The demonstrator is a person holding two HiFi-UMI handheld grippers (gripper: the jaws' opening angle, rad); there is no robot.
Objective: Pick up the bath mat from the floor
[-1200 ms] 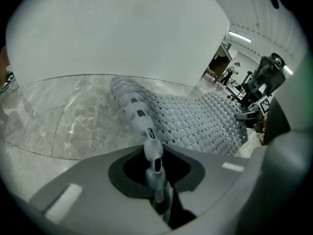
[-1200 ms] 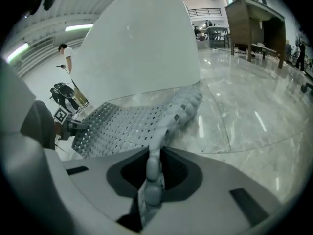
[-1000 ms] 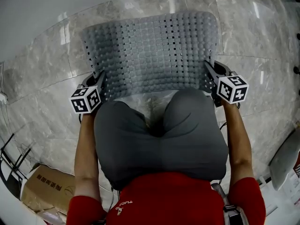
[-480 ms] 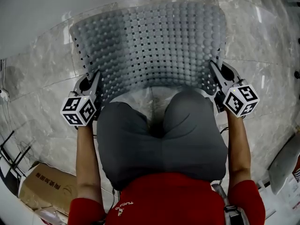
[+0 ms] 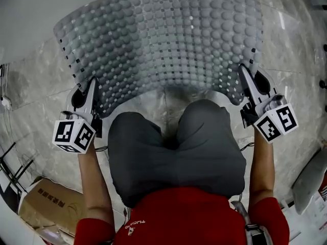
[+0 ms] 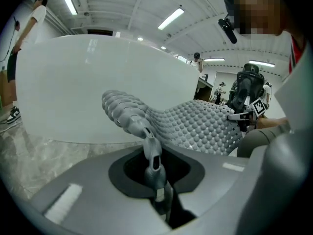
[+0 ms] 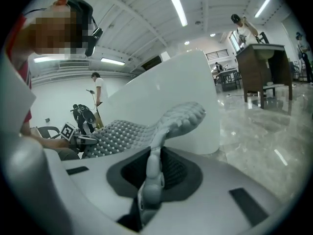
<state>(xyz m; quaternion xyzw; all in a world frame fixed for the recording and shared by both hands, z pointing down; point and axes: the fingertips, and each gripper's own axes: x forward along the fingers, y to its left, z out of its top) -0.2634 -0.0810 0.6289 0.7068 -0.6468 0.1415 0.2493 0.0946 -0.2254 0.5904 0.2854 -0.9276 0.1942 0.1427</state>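
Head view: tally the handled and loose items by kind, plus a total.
bath mat: 1
grippers: 2 (left gripper, right gripper), each clamped on a near corner of the mat
cardboard box: 1
total: 4

1. Straight ahead is blocked: the bath mat [image 5: 163,40] hangs stretched between your left gripper [image 5: 93,88] and right gripper [image 5: 244,75], each clamped on a near corner.
2. Beyond the mat's far edge rises a white curved wall [image 5: 25,14], so you have no passage there.
3. Your knees [image 5: 173,142] fill the space between your forearms, just under the mat's near edge.
4. Outward of either gripper, the marble floor [image 5: 36,91] lies open.
5. At your rear left, a cardboard box [image 5: 51,205] and a black rack [image 5: 13,170] crowd your elbow.
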